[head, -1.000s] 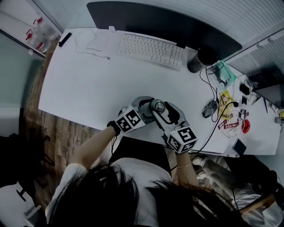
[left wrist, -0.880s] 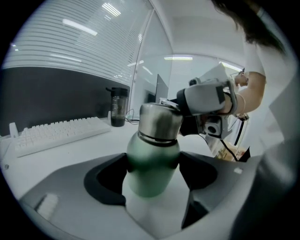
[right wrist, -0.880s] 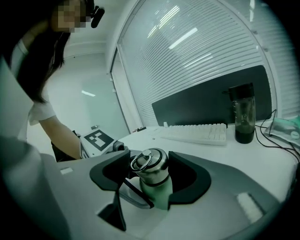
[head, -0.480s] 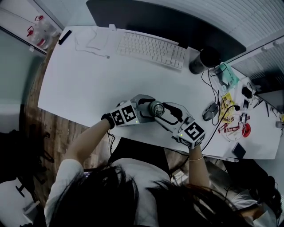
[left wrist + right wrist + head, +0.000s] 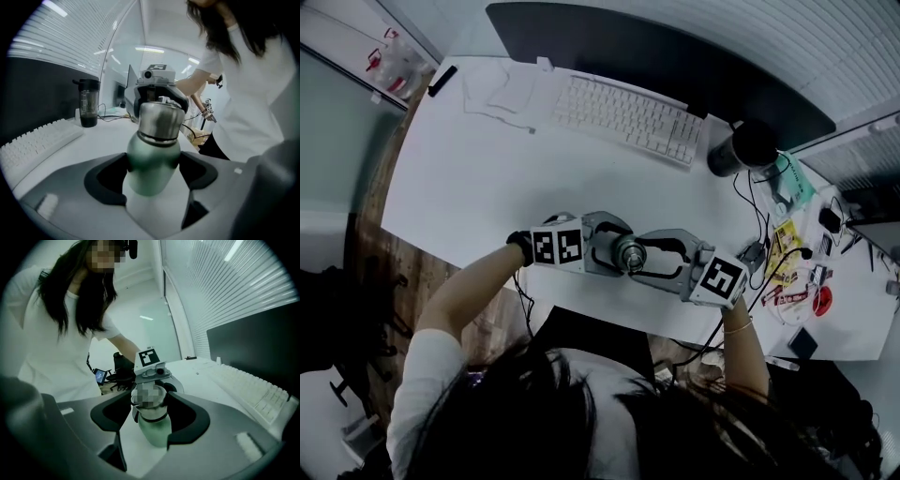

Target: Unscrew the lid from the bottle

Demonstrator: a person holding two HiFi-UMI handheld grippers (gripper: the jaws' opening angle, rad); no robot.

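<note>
Bottle [image 5: 630, 253] upright on desk [image 5: 487, 169] near front edge, long axis vertical, caught between two grippers meeting head-on. Left gripper [image 5: 614, 246] comes from bottle's left, jaws clamped low on green body [image 5: 153, 161], steel lid [image 5: 159, 119] standing clear above them. Right gripper [image 5: 649, 255] comes from opposite side, higher, jaws closed around lid, green body visible below. Lid still seated on neck. Judgement: turn must go about vertical axis; right gripper does twisting, left braces body.

White desk [image 5: 469, 178] with keyboard [image 5: 628, 117], dark tumbler [image 5: 741, 150], perhaps a mouse [image 5: 754, 251].
</note>
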